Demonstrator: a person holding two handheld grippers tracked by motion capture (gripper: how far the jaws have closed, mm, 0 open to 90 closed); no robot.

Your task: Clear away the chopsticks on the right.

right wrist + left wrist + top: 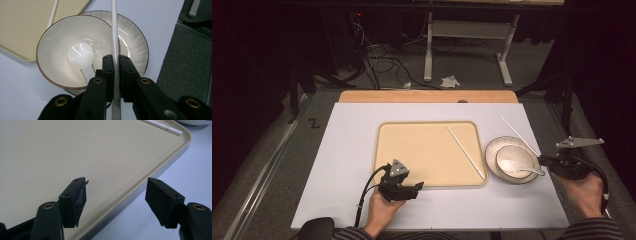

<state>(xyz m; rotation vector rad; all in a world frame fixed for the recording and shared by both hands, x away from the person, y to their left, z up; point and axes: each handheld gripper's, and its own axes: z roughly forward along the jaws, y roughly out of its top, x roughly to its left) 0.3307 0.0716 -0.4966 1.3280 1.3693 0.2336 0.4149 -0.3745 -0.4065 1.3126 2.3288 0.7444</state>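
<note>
A beige tray [412, 150] lies mid-table, with one white chopstick [464, 150] resting along its right side. My left gripper [418, 188] hovers over the tray's front rim [140, 182]. It stands open [116, 192] with nothing between its fingers. Right of the tray, a white bowl [514, 161] sits on a striped plate [135, 42], and a white spoon [81, 56] lies in the bowl. My right gripper [546, 161] is shut [116, 75] on a second white chopstick [114, 35], which points away over the bowl's rim.
The tray and plate sit on a white board [347, 150] over a wooden tabletop [427, 96]. Grey carpet [187, 57] borders the board on the right. Farther back are cables [382, 62], crumpled paper [450, 81] and another table's legs [428, 50].
</note>
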